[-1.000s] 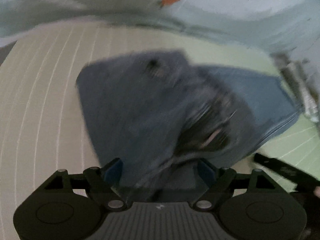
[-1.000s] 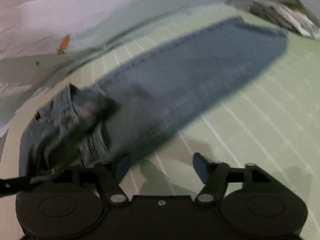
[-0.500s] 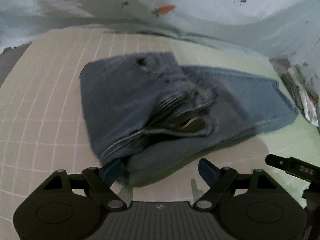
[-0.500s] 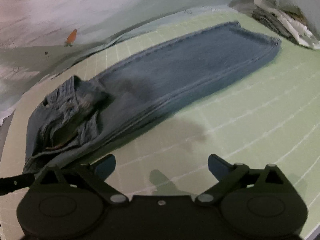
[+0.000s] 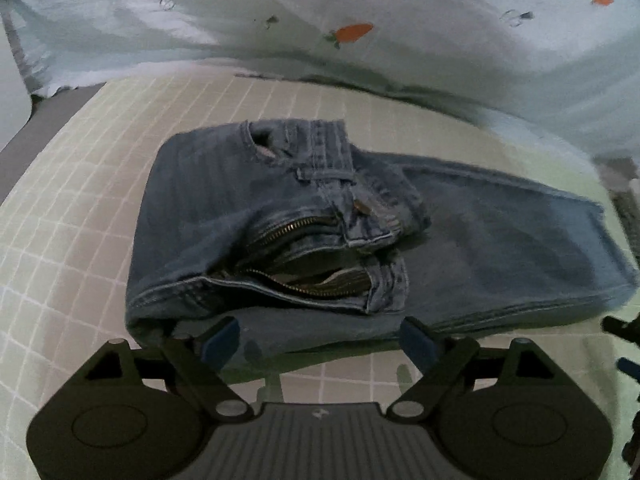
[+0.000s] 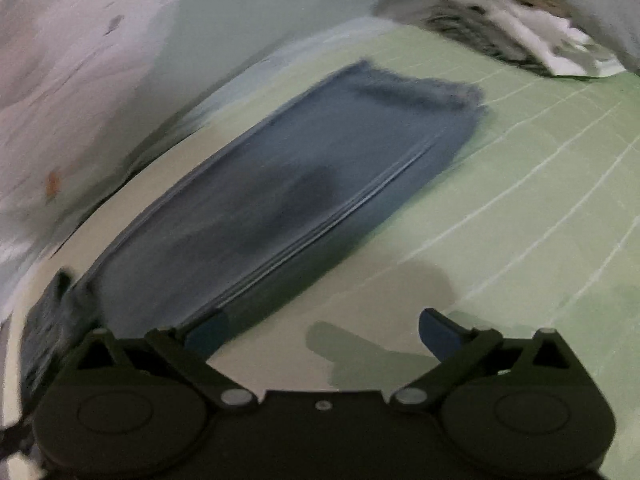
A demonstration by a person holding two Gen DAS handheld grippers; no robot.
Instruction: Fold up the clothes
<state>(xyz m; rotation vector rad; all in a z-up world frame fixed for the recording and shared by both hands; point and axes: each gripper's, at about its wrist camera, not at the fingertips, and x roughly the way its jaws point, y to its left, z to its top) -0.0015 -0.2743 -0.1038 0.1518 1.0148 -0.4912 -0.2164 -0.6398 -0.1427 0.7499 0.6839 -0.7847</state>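
Note:
A pair of blue jeans (image 5: 240, 200) lies folded lengthwise on the green grid mat (image 5: 80, 240), its waist and open zipper facing me and its legs running off to the right. My left gripper (image 5: 318, 342) hovers at the near edge of the waist. Its jaws are opening, and the left fingertip (image 5: 220, 340) overlaps the denim edge without pinching it. The right wrist view is blurred. There the jeans' leg (image 6: 300, 184) stretches toward the hem, and my right gripper (image 6: 324, 336) is beside its near edge, jaws opening wide over bare mat (image 6: 520, 240).
A pale sheet with carrot prints (image 5: 352, 34) hangs along the back of the mat. A pile of folded white and grey clothes (image 6: 520, 36) sits at the far right corner. Part of the right gripper (image 5: 624, 340) shows at the left view's right edge.
Both grippers have let go of the jeans and drawn back. The right one opened wide and slid along the leg toward the hem. The waist now lies settled on the mat.

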